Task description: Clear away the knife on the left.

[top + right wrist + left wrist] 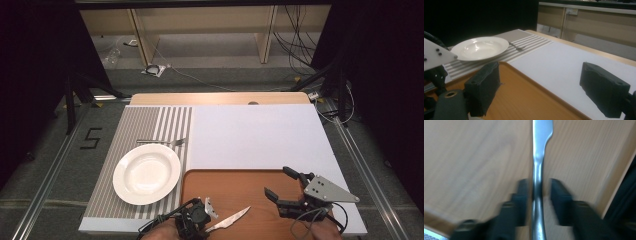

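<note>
A table knife (231, 219) is found lying on the brown tray (235, 187), near the tray's front edge, its blade pointing toward the tray's middle. The left gripper (537, 192) is positioned at the tray's front left corner, astride the knife handle. Its jaws stand slightly apart on either side of the handle with a visible gap on both sides, so the knife is not pinched and appears to rest on the tray. The right gripper (280, 182) is held over the right part of the tray, its jaws spread wide and empty.

Beyond the tray's left edge, a white deep plate (146, 173) sits on the striped placemat (135, 125), with a fork (162, 142) just behind it.

Judgement: plate and fork are laid; the knife is still on the tray. Placement of the knife beside the plate remains outstanding.
</note>
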Available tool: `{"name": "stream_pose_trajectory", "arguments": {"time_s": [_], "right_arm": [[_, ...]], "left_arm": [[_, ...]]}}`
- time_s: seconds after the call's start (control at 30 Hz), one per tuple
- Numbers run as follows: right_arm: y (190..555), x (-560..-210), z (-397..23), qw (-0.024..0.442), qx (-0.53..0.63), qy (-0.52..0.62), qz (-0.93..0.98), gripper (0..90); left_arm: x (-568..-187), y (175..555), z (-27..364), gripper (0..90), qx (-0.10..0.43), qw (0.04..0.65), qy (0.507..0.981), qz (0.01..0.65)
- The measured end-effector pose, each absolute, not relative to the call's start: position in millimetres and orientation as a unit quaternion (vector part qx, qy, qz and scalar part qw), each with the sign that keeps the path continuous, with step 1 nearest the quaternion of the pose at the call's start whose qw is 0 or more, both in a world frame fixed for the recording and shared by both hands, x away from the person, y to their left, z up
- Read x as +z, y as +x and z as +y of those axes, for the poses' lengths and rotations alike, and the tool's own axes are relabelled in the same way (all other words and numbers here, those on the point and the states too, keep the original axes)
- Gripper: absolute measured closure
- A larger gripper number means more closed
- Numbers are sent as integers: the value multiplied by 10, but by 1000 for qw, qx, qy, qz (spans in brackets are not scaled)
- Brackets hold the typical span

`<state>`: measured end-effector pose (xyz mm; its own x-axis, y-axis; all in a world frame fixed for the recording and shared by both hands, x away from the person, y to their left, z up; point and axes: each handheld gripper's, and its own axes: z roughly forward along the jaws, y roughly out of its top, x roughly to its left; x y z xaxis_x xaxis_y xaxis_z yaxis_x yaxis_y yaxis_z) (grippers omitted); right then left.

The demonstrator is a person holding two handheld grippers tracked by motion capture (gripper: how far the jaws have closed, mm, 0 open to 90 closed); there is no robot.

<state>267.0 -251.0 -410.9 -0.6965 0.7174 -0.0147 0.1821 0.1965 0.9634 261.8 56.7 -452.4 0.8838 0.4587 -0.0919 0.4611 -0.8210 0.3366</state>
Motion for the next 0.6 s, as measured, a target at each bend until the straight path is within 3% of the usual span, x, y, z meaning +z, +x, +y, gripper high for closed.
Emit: {"name": "stream_pose_trajectory", "arguments": {"time_s": [0.1, 0.13, 0.2, 0.3, 0.4, 0.53, 0.6], "right_arm": [[2672, -4107, -2513, 241, 556, 307, 734, 174], [2672, -4109, -2513, 241, 556, 307, 734, 174], [2670, -4106, -2516, 243, 556, 307, 733, 174], [2670, -4104, -2519, 241, 558, 308, 732, 174], [2672, -4105, -2525, 240, 559, 309, 731, 174], [2677, -4104, -2540, 240, 558, 314, 729, 174], [2678, -4102, -2540, 240, 558, 315, 729, 174]], "left_arm": [[-4475, 2621, 579, 563, -2, 196, 951, 239], [-4466, 2620, 577, 496, -1, 201, 949, 241], [-4466, 2621, 560, 458, 6, 210, 946, 246], [-4472, 2614, 552, 461, 10, 218, 946, 241], [-4472, 2604, 541, 501, 14, 230, 945, 233], [-4480, 2577, 510, 652, 16, 254, 942, 218], [-4485, 2571, 498, 679, 13, 256, 943, 213]]}}
